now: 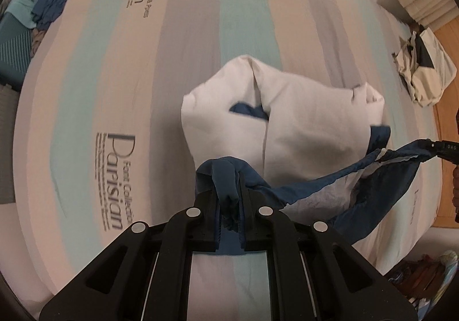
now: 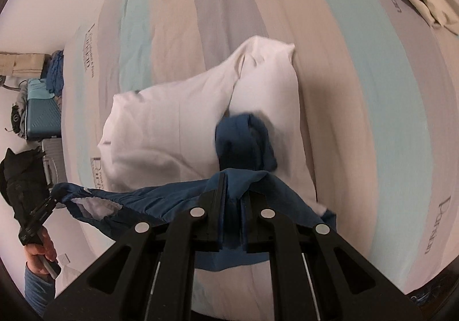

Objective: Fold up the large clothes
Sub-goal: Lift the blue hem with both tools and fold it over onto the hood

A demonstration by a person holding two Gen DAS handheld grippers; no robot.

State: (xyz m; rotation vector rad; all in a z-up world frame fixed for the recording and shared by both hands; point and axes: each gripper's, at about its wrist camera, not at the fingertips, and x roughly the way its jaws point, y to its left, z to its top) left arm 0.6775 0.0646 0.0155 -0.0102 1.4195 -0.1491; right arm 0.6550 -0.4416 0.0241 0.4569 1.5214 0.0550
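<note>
A wide bed (image 1: 100,77) fills my view, its cover striped in cream, grey and pale teal with "Parisian" printed on it. Above its middle hangs the garment (image 1: 301,126), a large white piece with a dark blue lining and trim, lifted off the cover and sagging between my two tools. A cream-coloured heap of cloth (image 1: 424,74) lies near the bed's far right edge. A blue pile of clothes (image 1: 54,0) sits at the far left corner, beside a teal suitcase (image 2: 43,117). My left gripper (image 1: 229,197) is clamped on the blue hem. My right gripper (image 2: 233,200) is pinched shut on the same hem further along.
</note>
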